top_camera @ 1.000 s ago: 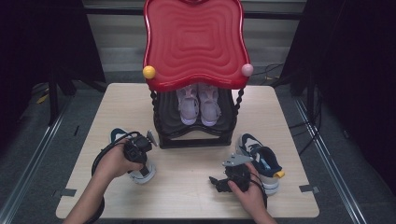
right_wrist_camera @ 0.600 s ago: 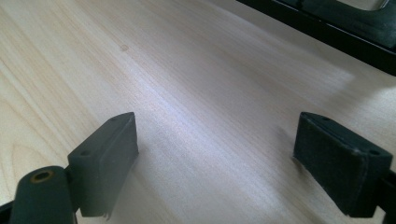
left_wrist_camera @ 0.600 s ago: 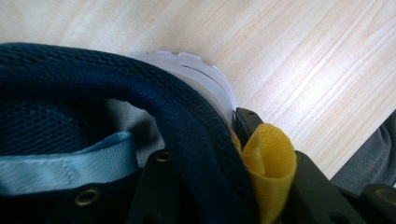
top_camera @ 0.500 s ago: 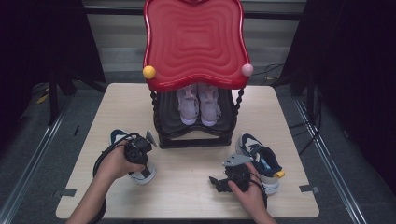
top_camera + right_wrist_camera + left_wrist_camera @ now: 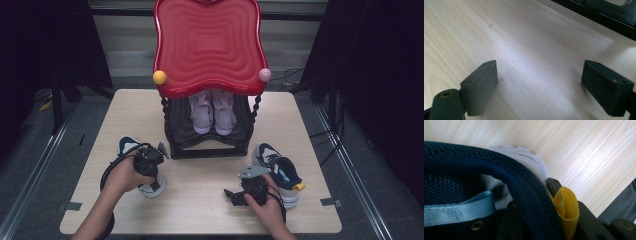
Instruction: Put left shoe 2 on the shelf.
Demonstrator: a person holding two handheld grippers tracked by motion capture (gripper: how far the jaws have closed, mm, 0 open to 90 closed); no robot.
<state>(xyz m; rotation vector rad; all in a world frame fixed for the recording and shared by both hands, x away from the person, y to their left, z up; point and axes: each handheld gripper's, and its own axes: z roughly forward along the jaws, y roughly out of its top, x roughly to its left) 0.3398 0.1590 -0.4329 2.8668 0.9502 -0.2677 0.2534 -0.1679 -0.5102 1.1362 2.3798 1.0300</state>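
Work in hand: I am taking up the navy shoe (image 5: 142, 167) at the left of the surface (image 5: 200, 200), most likely to put it on the rack (image 5: 207, 130) beside the lilac pair (image 5: 212, 111).
Left hand-held gripper (image 5: 156, 171): its jaws are closed on the heel collar of the navy shoe (image 5: 499, 180), one inside the opening and one outside against the yellow pull tab (image 5: 566, 207). I bite the collar because it is the one firm, thin edge that the jaws can span.
Where the shoe is: flat on its white sole, in front of the rack's left corner and just clear of it.
Right hand-held gripper (image 5: 549, 85): jaws spread wide with nothing between them, low over bare wood and pointing left. I keep it parked next to the second navy shoe (image 5: 279, 172), ready for that one.
Changed since a second ago: little. The left jaws have just finished pinching the collar tighter; the shoe has not risen or slid, and both my hands sit where they were.
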